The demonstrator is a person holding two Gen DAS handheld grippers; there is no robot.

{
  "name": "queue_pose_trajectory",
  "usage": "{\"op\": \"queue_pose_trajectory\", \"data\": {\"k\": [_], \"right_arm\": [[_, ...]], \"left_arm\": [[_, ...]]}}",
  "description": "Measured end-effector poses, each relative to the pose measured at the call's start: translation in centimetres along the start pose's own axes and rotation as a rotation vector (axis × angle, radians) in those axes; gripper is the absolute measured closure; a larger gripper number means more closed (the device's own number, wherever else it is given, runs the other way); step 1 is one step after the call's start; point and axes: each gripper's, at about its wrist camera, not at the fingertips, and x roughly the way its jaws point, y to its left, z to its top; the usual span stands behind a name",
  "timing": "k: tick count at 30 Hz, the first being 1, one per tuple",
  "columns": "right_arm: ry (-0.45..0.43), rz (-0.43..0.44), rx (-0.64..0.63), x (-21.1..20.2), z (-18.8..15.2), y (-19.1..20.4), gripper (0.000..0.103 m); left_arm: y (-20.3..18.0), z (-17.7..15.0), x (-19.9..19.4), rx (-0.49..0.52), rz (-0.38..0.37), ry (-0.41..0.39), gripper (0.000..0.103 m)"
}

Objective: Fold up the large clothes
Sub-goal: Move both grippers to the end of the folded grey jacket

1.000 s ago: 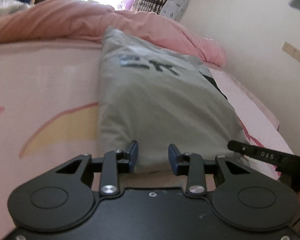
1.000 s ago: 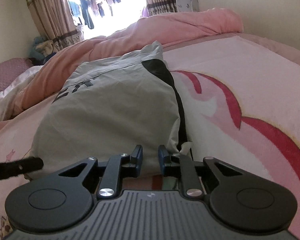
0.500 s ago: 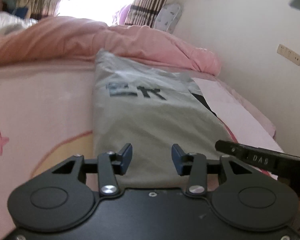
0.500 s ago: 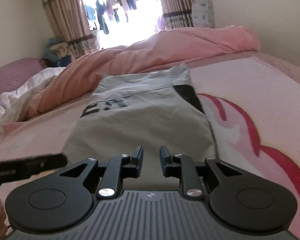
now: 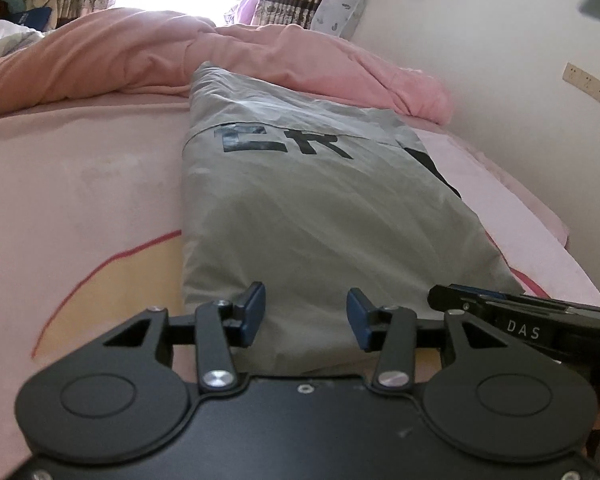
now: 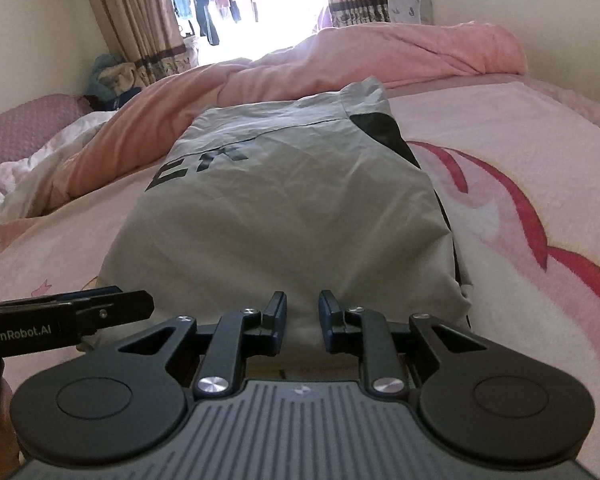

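A grey garment point(image 5: 320, 216) with black letters and a black side panel lies folded into a long strip on the pink bed; it also shows in the right wrist view point(image 6: 292, 216). My left gripper point(image 5: 306, 316) is open and empty at the garment's near edge, left of centre. My right gripper point(image 6: 303, 318) is open by a narrow gap and empty at the same near edge. Each gripper shows at the side of the other's view: the right one point(image 5: 520, 316) and the left one point(image 6: 64, 316).
A rumpled pink duvet point(image 5: 180, 56) lies across the far end of the bed. The pink patterned blanket point(image 6: 520, 200) spreads on both sides of the garment. A wall point(image 5: 500, 60) runs along the bed's right side. Curtains and a bright window point(image 6: 244, 4) stand beyond.
Both grippers have pulled back from the garment's near edge. The left gripper has opened wider. The garment now lies flatter and longer on the bed.
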Motion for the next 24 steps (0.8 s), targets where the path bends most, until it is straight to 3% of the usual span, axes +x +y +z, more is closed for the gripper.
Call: {"op": "queue_pose_trajectory", "data": {"k": [3, 7, 11, 16, 20, 21, 23, 24], "right_arm": [[-0.035, 0.018, 0.018, -0.7, 1.9, -0.4, 0.077], [-0.121, -0.033, 0.031, -1.1, 4.9, -1.8, 0.073], [-0.067, -0.053, 0.053, 0.8, 5.2, -3.2, 0.073], [-0.039, -0.041, 0.082, 2.4, 3.9, -4.5, 0.075], [-0.032, -0.027, 0.075, 2.2, 3.9, -4.7, 0.074], [-0.027, -0.01, 0.08, 2.0, 4.3, -4.9, 0.071], [-0.052, 0.073, 0.128, 1.3, 5.4, -6.3, 0.055], [-0.075, 0.128, 0.164, 1.1, 6.1, -7.4, 0.036]], "left_arm": [[0.1, 1.8, -0.7, -0.012, -0.043, -0.012, 0.055], [0.6, 4.4, -0.8, -0.009, 0.0, -0.066, 0.053], [1.4, 4.8, 1.1, -0.015, 0.008, -0.019, 0.053], [0.8, 3.7, 1.4, 0.068, 0.022, -0.037, 0.05], [1.5, 4.1, 1.2, 0.062, -0.007, -0.022, 0.049], [2.0, 4.6, 0.8, 0.051, -0.024, -0.018, 0.044], [3.1, 5.3, -0.1, 0.03, -0.037, -0.049, 0.025], [4.0, 5.9, -0.5, 0.015, -0.039, -0.073, 0.015]]}}
